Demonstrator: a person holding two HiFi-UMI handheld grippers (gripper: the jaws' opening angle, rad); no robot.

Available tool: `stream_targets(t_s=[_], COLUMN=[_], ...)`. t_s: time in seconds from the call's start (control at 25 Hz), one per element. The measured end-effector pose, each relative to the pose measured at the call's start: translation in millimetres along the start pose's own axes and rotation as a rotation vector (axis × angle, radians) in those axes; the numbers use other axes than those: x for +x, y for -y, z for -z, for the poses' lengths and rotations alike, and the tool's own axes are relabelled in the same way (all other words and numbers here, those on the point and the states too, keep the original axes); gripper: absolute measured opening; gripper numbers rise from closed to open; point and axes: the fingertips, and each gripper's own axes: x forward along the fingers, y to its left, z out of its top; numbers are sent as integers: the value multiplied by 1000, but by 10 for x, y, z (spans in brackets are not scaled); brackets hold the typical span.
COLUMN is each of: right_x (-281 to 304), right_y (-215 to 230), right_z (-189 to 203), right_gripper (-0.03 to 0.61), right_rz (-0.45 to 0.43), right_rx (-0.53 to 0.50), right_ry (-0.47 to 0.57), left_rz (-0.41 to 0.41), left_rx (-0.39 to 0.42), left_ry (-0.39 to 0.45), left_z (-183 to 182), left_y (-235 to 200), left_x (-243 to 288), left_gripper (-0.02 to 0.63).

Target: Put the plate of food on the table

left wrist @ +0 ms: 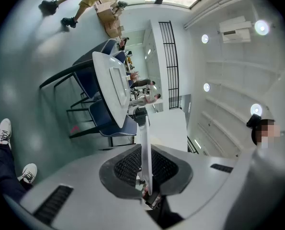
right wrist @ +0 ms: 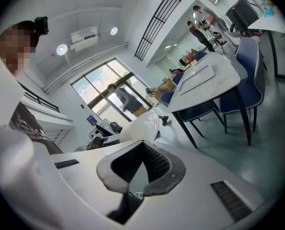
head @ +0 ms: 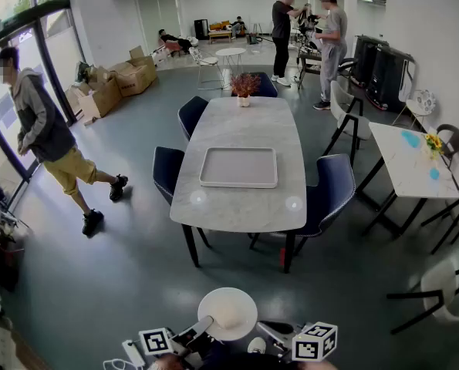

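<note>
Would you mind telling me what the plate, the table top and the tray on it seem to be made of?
The plate looks like glazed ceramic, or perhaps melamine: plain white, smooth, thin-rimmed. The table top seems to be polished marble or a stone-look slab: pale grey veining and a glossy sheen. The tray is probably plastic: matte off-white with rounded moulded corners.

Table (head: 248, 126): pale marble top, standing on the grey floor (head: 113, 276).
Centre: empty rectangular tray (head: 238, 167), lying flat.
Far end: small potted plant (head: 244, 88).
</note>
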Motion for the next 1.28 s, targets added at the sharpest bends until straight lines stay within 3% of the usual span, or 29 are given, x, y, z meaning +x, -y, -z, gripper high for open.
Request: stream_targets(t_s=[0.8,1.28], right_x=[40,-188], right_y=[-80,96], right_z=[-14,-234], right_gripper=[11,11], right_rz=[-41,-46], right_rx=[10,20], right_ry=[-9,26], left_rz=[-14,17], left_rx=[0,5], left_ry=[23,61], left_z=[-48,-55], left_y=[-41,37], left_x=[-69,190], left_gripper=[38,38])
